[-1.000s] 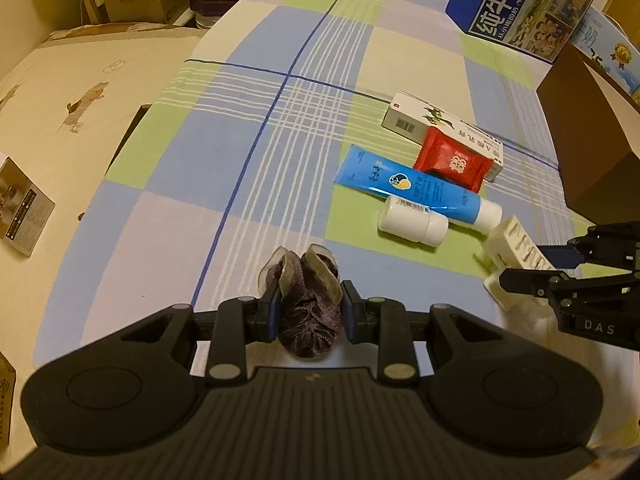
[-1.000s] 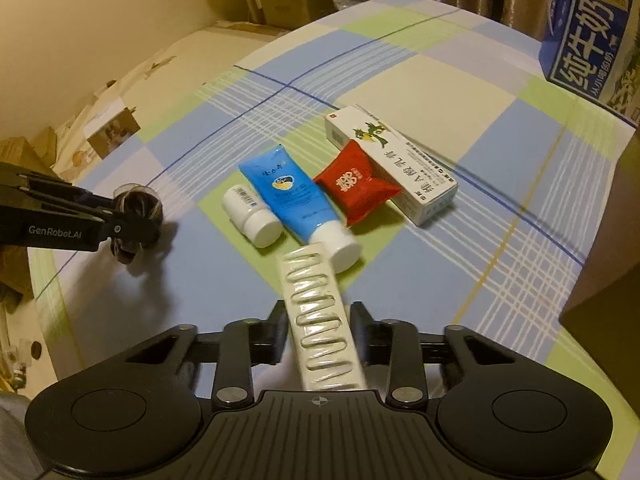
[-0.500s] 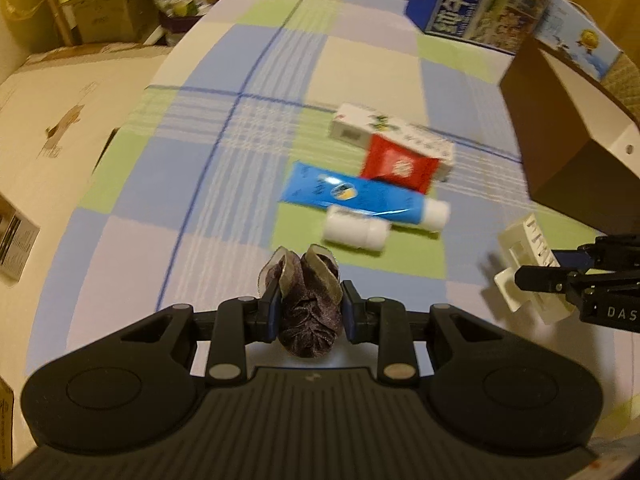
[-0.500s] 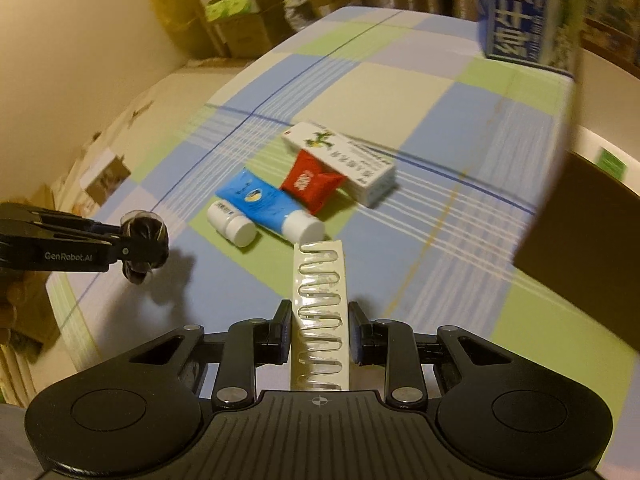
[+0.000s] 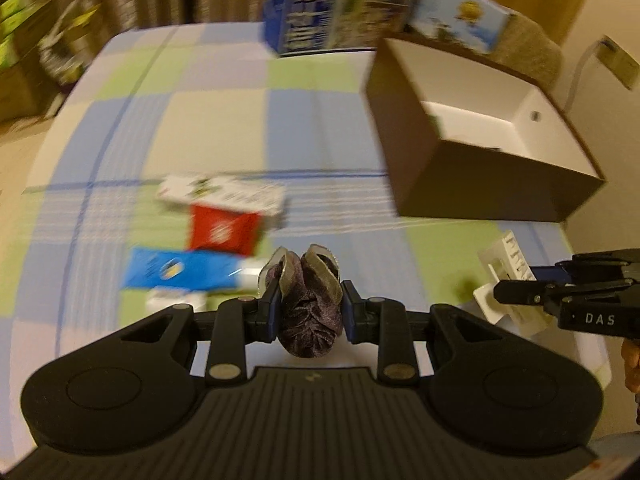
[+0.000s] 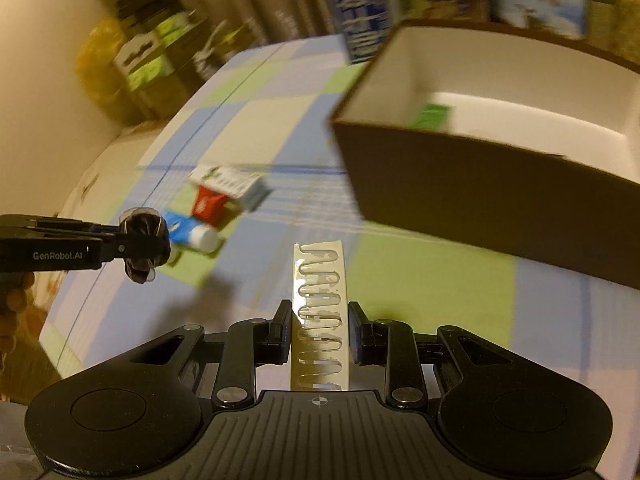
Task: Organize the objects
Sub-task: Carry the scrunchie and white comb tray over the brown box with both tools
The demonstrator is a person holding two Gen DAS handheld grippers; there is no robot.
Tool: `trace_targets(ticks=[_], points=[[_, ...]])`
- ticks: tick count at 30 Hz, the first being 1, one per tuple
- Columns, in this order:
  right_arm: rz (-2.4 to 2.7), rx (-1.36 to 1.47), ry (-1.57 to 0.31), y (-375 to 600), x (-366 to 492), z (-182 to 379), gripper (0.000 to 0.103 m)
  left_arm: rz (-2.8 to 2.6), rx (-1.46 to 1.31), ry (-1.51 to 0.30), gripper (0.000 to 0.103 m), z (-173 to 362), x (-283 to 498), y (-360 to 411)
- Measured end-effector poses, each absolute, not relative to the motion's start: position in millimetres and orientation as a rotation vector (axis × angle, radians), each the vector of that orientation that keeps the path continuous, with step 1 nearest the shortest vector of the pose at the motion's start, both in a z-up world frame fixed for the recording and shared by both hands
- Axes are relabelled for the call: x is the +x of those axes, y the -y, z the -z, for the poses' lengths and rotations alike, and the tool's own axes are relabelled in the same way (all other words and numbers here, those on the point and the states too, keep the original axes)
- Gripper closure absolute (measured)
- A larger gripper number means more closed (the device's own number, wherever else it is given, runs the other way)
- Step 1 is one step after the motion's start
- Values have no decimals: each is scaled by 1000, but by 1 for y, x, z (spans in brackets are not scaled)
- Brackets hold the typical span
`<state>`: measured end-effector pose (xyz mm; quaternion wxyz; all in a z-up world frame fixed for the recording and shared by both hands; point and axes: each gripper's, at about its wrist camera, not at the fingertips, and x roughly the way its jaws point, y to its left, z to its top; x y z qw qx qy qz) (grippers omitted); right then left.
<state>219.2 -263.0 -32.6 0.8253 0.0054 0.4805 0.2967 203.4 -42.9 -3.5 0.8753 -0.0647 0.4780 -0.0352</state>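
1. Scrunchie (image 5: 310,312), dark and gathered, sits clamped between the jaws of the left gripper (image 5: 308,310), lifted over the table's near edge. The brown box (image 5: 472,176) stands open at the far right corner. Best to carry the scrunchie well above the box's near wall before letting go.

2. Right wrist view: the right gripper (image 6: 320,338) pinches a white clip strip (image 6: 320,320) upright, with the box just ahead. Clear the rim, lower inside, then release; keep the two grippers apart over the opening.

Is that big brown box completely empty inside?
No, the right wrist view shows a green item lying inside the brown box, on its white floor.
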Motion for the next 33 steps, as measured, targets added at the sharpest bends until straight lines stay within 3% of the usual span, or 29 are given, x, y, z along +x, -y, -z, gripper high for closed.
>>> trace_targets(ticks=[20,33], points=[[-422,138,-798,397,284,-50,78,339,-4,-833,78,-46,313,192],[-301,147,-845,417,380,-14,78,366,45,-883,78,-20,415,269]])
